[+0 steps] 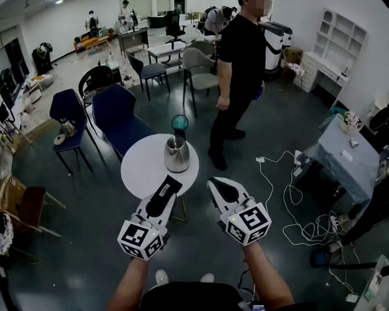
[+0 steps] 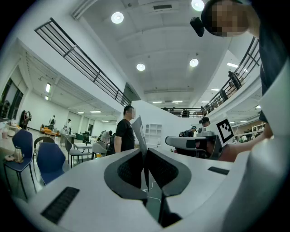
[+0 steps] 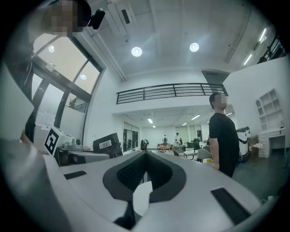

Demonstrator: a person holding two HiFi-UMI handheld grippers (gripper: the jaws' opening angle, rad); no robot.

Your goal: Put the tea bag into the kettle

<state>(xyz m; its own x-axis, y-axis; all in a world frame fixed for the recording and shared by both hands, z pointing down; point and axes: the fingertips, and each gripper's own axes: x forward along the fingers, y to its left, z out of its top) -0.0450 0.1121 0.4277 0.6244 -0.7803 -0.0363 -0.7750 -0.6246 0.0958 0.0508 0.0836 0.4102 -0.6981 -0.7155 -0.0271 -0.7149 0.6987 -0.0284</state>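
Note:
A steel kettle (image 1: 176, 154) stands on a small round white table (image 1: 140, 168), its top open as far as I can tell. My left gripper (image 1: 171, 182) hovers over the table's near edge, just short of the kettle. It is shut on the tea bag (image 1: 160, 194), a flat black packet with a barcode label. In the left gripper view the tea bag (image 2: 138, 131) stands edge-on between the left gripper (image 2: 144, 152) jaws. My right gripper (image 1: 214, 184) is shut and holds nothing, beside the table's right edge. The right gripper (image 3: 145, 153) view shows the packet (image 3: 108, 145) at left.
A person in black (image 1: 240, 68) stands just beyond the table. A teal round object (image 1: 179, 122) sits behind the kettle. Blue chairs (image 1: 117, 116) are at the left. White cables (image 1: 297, 212) lie on the floor at right, near a grey-draped table (image 1: 344, 158).

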